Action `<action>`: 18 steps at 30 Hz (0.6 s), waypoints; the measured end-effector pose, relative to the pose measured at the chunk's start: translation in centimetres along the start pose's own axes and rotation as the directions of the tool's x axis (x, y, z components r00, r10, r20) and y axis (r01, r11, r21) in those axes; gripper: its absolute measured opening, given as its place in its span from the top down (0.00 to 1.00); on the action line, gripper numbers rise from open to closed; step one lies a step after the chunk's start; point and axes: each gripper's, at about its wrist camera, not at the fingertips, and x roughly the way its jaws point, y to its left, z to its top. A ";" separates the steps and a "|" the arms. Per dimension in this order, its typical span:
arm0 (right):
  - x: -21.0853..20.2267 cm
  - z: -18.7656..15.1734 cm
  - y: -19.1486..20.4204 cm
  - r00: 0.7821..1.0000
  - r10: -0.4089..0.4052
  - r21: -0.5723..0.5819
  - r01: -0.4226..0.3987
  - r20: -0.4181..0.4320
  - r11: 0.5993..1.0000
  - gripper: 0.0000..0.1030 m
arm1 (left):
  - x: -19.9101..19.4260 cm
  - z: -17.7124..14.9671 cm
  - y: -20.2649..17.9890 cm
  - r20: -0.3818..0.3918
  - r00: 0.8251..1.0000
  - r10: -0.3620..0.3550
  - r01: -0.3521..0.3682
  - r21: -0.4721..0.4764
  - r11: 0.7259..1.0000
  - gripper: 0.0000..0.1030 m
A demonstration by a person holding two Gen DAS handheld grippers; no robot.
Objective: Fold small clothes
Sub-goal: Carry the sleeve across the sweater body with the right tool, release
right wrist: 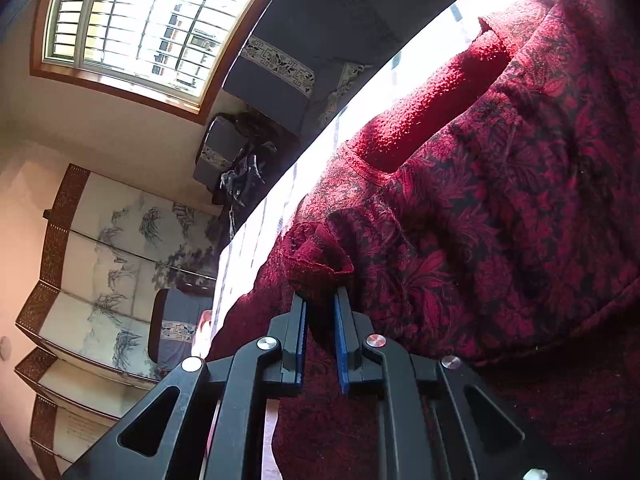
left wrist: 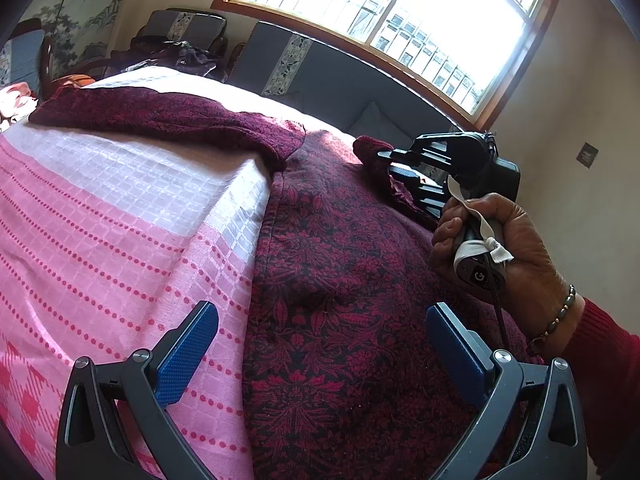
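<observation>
We see a dark red knitted top with a black leaf pattern (left wrist: 348,264) lying spread out flat on a bed. Under it is a pink and white checked bedsheet with red dotted lines (left wrist: 120,216). One long sleeve (left wrist: 168,116) lies stretched out flat across the sheet, away from us.

Our left tongs (left wrist: 320,344) hang just above the near part of the top. Their blue pads are spread wide apart, and nothing is between them. One pad is over the pink sheet and the other is over the red top.

Our right tongs (right wrist: 320,304) are at the other side of the top, near its far end. A hand (left wrist: 496,240) with a beaded bracelet (left wrist: 560,316) holds their handle. Their blue pads are close together and pinch a small bunched-up bit of the knit edge (right wrist: 316,252). The cloth puffs up just past the tips.

The knit looks soft and bumpy. The inside of the neck opening (right wrist: 432,104) is plain bright red with no pattern. Sunlight from a big barred window with a wooden frame (left wrist: 400,12) makes the far part of the bed very bright.
</observation>
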 end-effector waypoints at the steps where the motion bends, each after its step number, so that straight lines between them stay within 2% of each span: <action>1: 0.2 -0.1 0.0 1.000 -0.001 -0.002 0.001 -0.003 1.000 0.87 | 0.0 0.0 0.0 0.000 1.000 0.000 0.000 0.000 1.000 0.00; 7: 1.1 -0.1 -0.7 0.999 -0.006 0.002 0.007 -0.039 1.000 0.82 | 0.0 0.0 0.0 0.000 1.000 0.001 -0.001 -0.001 1.000 0.00; 9: 1.4 0.0 -0.6 0.998 -0.004 -0.005 0.004 -0.062 1.000 0.76 | 0.0 0.0 0.0 -0.001 1.000 0.001 -0.001 -0.001 1.000 0.00; 11: 1.6 -0.2 -0.5 0.996 0.021 -0.010 -0.022 -0.092 1.000 0.62 | 0.0 0.0 0.0 0.000 1.000 -0.001 0.001 -0.004 1.000 0.00; 13: 1.1 -0.2 0.1 0.994 0.029 -0.028 -0.033 -0.105 0.999 0.53 | 0.1 0.0 0.2 -0.001 1.000 -0.008 0.008 -0.014 1.000 0.00; 18: -4.0 -1.2 2.0 0.996 0.073 -0.127 -0.080 -0.057 0.989 0.42 | -0.4 0.2 1.8 0.022 0.997 -0.077 0.079 -0.073 0.994 0.00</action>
